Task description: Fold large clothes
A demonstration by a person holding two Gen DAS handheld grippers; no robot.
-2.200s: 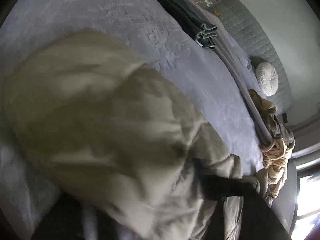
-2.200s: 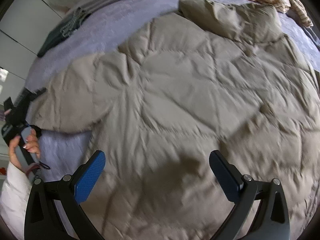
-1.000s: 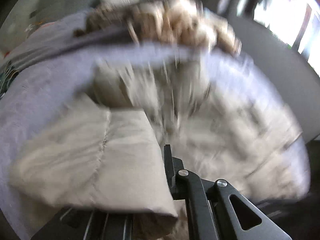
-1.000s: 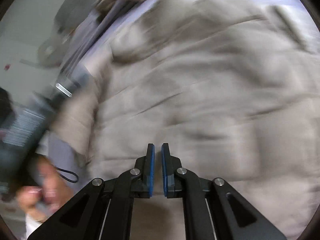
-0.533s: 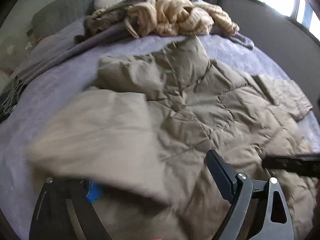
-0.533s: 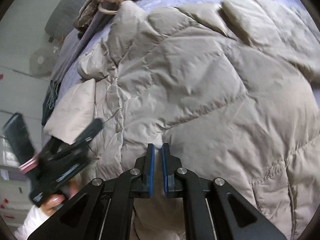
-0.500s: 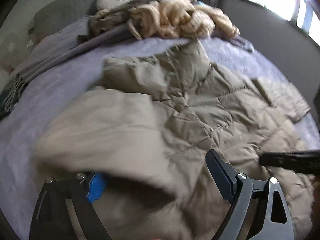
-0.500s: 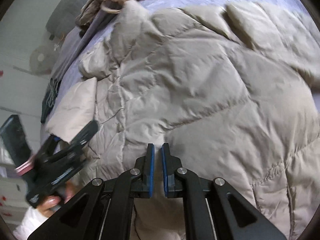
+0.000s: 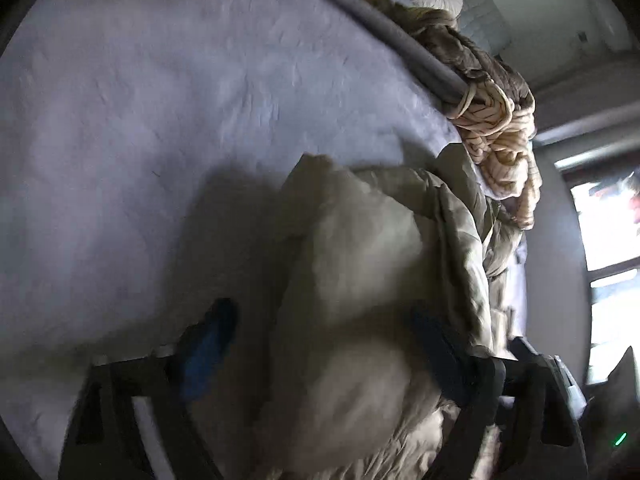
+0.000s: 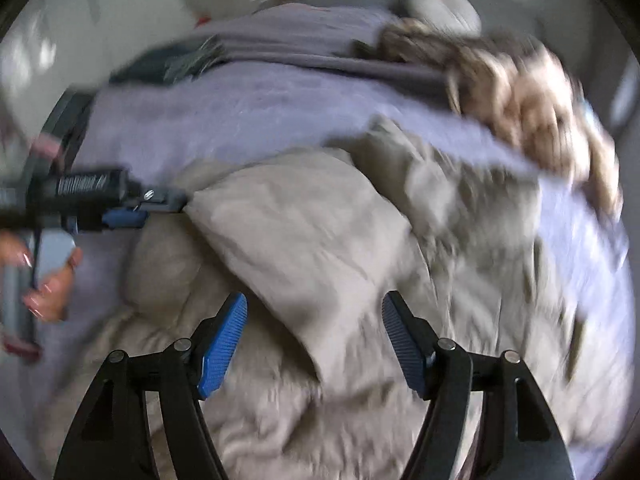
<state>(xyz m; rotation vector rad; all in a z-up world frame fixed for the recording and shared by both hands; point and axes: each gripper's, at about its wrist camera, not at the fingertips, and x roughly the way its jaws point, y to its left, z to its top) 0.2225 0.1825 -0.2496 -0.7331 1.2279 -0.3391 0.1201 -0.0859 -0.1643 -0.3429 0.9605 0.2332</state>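
Both tools gape over the beige puffer jacket [image 10: 320,240] on the bed [image 9: 160,100].

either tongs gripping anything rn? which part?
Nothing gripped. Left tongs are open, straddling a puffed fold of the beige jacket. Right tongs are open above the jacket, pads clear of the fabric.

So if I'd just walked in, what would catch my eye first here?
Probably the big puffy beige coat sprawled across the lavender bed, one part folded over its body. Next, the blue-padded jaws of the right gripper spread wide just above it. Then the heap of cream chunky knit piled at the bed's far edge.
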